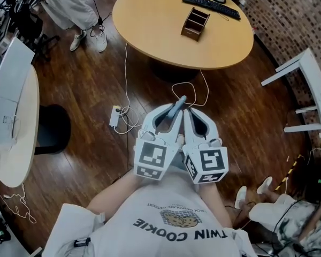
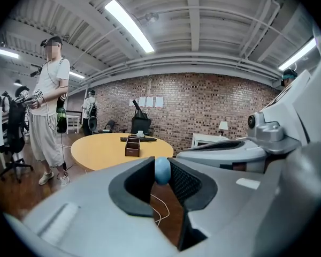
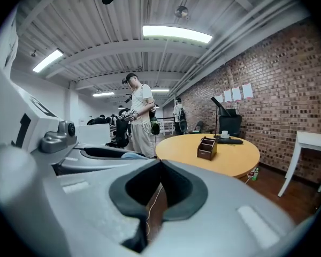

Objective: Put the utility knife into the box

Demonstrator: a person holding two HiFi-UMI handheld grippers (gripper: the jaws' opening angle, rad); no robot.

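The biggest risk is sitting in the grip. The left gripper (image 1: pixel 174 113) is clamping the knife (image 1: pixel 178 106) near the jaw tips, and the blue-grey body is sticking out ahead toward the table (image 1: pixel 150 20). A jolt, or a knock against the table edge, could be twisting the knife loose and sending it to the floor (image 1: pixel 85 79).

Next comes the box (image 1: pixel 195 24), which is standing well apart from the knife, far in on the tabletop. It is small, with narrow compartments, so a tilted knife could be catching a divider or pushing the box along.

A lesser risk is the right gripper (image 1: pixel 188 113). Its jaws are resting together on nothing, and it is riding just beside the left one, where it could be nudging the knife.

As for the surroundings, another white table (image 1: pixel 21 122) is filling the left side, and a white table (image 1: pixel 310 74) is showing at the right, both off the line to the box. A person (image 1: pixel 75 7) is standing by the table's far left, also off that line. A keyboard (image 1: pixel 210 6) is lying just beyond the box, near enough for an overshoot to hit it.

A cable (image 1: pixel 127 79) is trailing from the table down to a power strip (image 1: pixel 114 116), with more loops lying just ahead underfoot. That looks like the one real obstacle, since a snagged foot would be shaking the grip. The tabletop between the near edge and the box is looking bare.
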